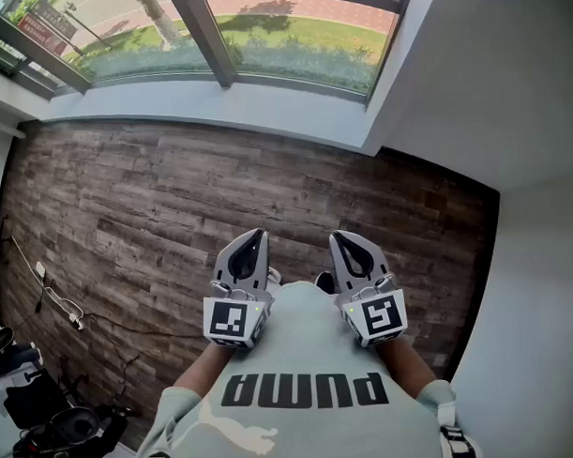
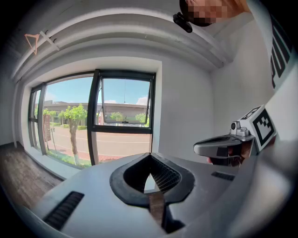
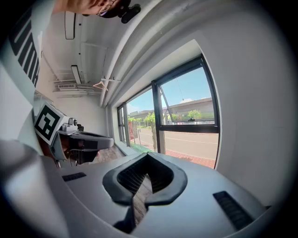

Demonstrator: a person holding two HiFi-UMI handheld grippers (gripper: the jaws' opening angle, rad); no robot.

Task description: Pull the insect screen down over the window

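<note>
The window [image 1: 227, 43] runs along the far wall, with a dark frame [image 2: 96, 116] and a top pane tilted open [image 2: 125, 106]; it also shows in the right gripper view [image 3: 186, 125]. No insect screen is visible over the glass. Both grippers are held close to the person's chest, well back from the window. My left gripper [image 1: 258, 236] is shut with nothing between its jaws. My right gripper [image 1: 341, 237] is shut and empty too. Each gripper shows in the other's view: the right gripper [image 2: 223, 145] and the left gripper [image 3: 79, 137].
Wood-plank floor [image 1: 174, 219] lies between me and the window sill [image 1: 206, 103]. A white wall [image 1: 516, 109] stands at the right. Cables [image 1: 59, 305] and dark gear [image 1: 45, 412] lie at the lower left. A hanger [image 2: 35, 42] hangs from the ceiling rail.
</note>
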